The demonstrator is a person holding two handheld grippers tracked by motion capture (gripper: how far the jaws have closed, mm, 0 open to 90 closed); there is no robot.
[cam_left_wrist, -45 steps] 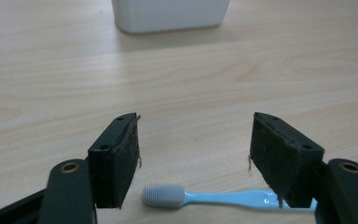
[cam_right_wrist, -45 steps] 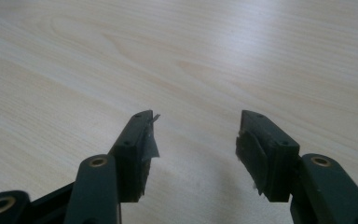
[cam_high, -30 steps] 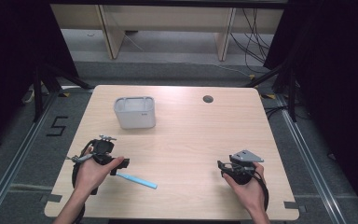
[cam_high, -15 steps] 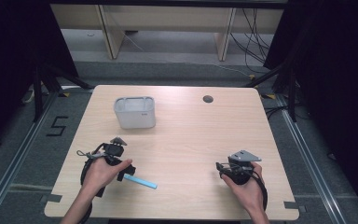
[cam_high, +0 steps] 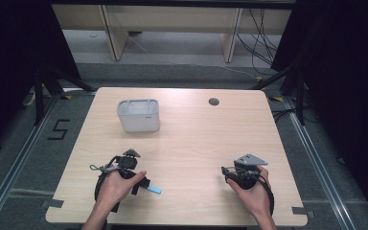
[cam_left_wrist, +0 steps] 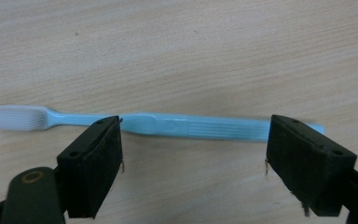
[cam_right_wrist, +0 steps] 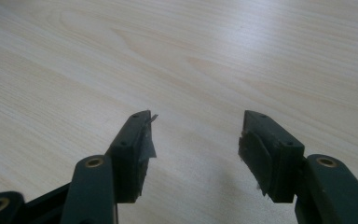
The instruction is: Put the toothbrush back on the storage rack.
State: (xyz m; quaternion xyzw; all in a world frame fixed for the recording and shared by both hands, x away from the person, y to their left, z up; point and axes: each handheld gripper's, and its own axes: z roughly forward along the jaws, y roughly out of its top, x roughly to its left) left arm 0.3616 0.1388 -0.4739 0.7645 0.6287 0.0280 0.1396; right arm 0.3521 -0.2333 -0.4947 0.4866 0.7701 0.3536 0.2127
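A slim light-blue plastic toothbrush [cam_left_wrist: 186, 126] with white bristles is seen lying flat on the pale wooden surface [cam_high: 191, 143], near its 7 o'clock edge, its ribbed handle end pointed toward 4 o'clock.

We see a light-blue toothbrush [cam_left_wrist: 200, 127] with white bristles and a ribbed handle. Table [cam_high: 196, 143] is pale wood, fine grain, dark round hole at the far edge. Container [cam_high: 139, 115] is light grey. Both grippers' jaws are black, brass-coloured rivets.
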